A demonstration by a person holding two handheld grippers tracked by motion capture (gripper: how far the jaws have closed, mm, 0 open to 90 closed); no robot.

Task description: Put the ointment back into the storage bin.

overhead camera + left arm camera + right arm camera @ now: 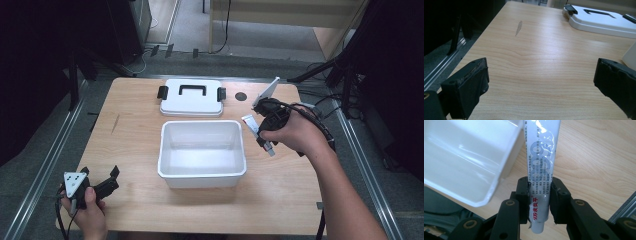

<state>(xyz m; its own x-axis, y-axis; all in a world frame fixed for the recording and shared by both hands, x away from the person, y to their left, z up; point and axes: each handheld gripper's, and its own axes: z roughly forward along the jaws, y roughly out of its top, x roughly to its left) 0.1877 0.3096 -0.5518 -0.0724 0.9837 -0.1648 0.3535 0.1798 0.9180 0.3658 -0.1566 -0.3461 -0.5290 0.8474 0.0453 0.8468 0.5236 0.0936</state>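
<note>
While the high view looks down on the wooden table (135, 210), the right gripper (263, 131) sits just beside the right wall of the open white box (202, 152), carrying a small white tube (258, 131) whose capped end slants toward the person; the white lid (191, 97) with its black handle lies flat behind the box, and the left gripper (102, 183) rests near the front left corner of the table, well apart from everything. Seen from the left gripper view, that tool's two black jaws stand wide apart with nothing but bare wood between them, the lid (604, 21) lying far ahead to the right. Along the right gripper view, the jaws are closed on the tube (541, 170) near its cap, its crimped body pointing away past the box's rim (499, 176), which lies to the left. My reading is that the tube is being carried to the box and is not yet over it. The next move likely calls for shifting the tube sideways above the rim, lowering it inside, and only then letting the jaws part.
</note>
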